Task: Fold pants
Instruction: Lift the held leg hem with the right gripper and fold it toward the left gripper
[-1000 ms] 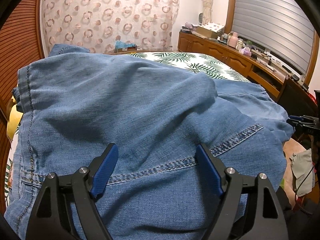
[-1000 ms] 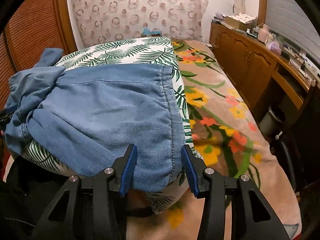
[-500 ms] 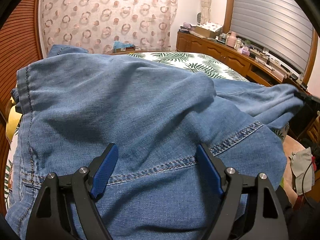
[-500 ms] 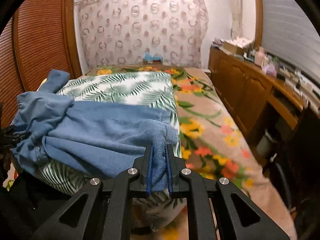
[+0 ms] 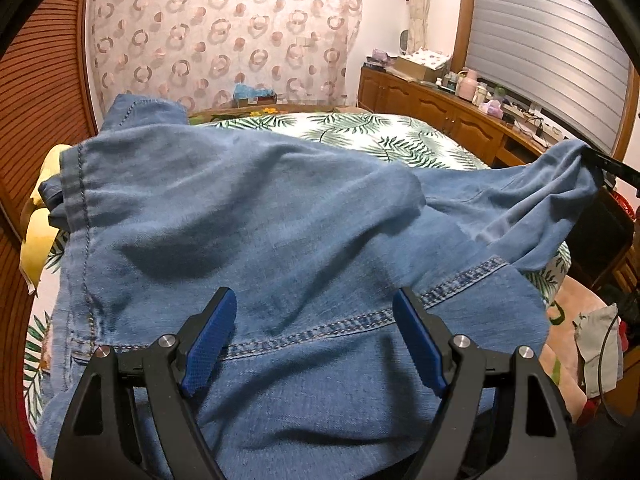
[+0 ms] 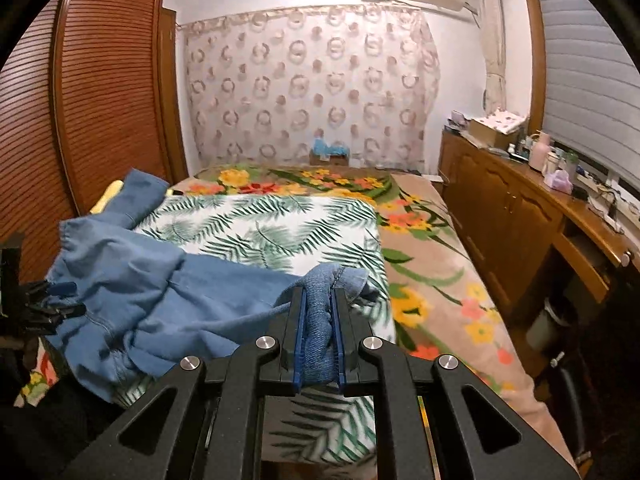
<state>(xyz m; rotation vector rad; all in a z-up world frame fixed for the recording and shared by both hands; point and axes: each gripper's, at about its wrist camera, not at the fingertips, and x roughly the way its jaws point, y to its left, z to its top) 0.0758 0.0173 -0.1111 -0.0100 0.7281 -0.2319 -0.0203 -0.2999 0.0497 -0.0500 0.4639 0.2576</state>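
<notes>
Now right tongs [image 6: 319, 326] pinch pants [image 5: 256, 220] hem; left tongs [image 5: 314, 334] gape, angled down.

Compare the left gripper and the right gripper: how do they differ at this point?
The left gripper has its jaws wide apart over the pants, gripping nothing; the right gripper is shut on a bunched pants edge. The left sits over spread denim, the right holds its fold raised above the bed. Both have blue pads.

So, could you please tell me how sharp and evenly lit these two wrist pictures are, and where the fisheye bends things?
Left wrist view: the blue denim pants are sharp, with a soft shadow in one fold, and the wooden cabinet curves. Right wrist view: the leaf-print sheet smears near the right gripper, which is shut on denim; the louvred wooden wardrobe bows, and black corners ring both views.
</notes>
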